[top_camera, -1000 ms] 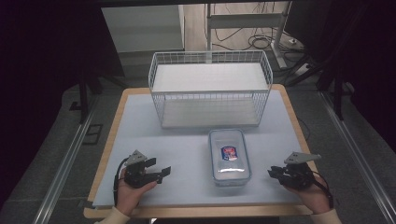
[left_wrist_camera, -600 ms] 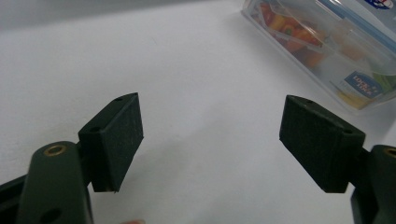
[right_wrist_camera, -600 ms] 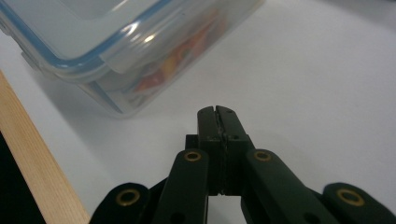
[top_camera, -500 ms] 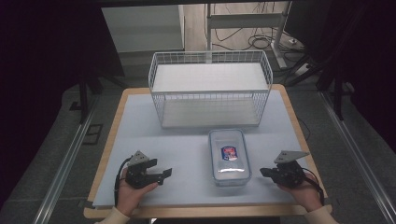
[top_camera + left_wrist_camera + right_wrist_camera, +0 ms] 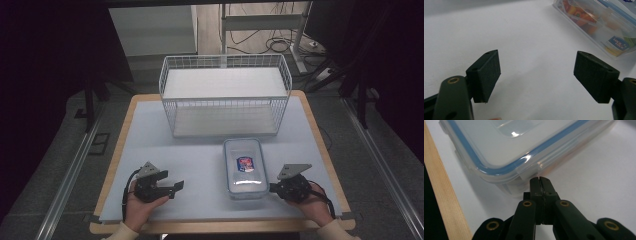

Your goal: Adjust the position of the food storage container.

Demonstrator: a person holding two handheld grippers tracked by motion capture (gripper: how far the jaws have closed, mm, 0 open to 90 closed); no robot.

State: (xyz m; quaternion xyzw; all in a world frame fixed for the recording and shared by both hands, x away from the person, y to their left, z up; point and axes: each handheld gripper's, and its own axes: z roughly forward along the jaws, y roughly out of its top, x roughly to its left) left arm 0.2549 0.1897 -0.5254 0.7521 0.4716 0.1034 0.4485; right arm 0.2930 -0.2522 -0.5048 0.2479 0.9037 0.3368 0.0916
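Note:
A clear plastic food container [image 5: 243,167] with a blue-edged lid and a small label lies flat on the white table mat, just in front of the wire basket. My right gripper [image 5: 272,188] sits at its right side, jaws shut with nothing between them. In the right gripper view the closed tips [image 5: 540,180] rest just below the lid's side latch flap [image 5: 529,168] of the container [image 5: 506,145]; whether they touch it I cannot tell. My left gripper [image 5: 176,186] rests to the container's left, open and empty [image 5: 554,72], pointing toward the container [image 5: 599,22], which holds orange food.
A white wire basket [image 5: 225,57] stands at the back middle of the table [image 5: 165,140]. The table's wooden edge [image 5: 446,195] runs close beside the right gripper. Dark floor, rails and cables surround the table.
My right gripper has slid left up to the container's side. The left gripper has stayed in place.

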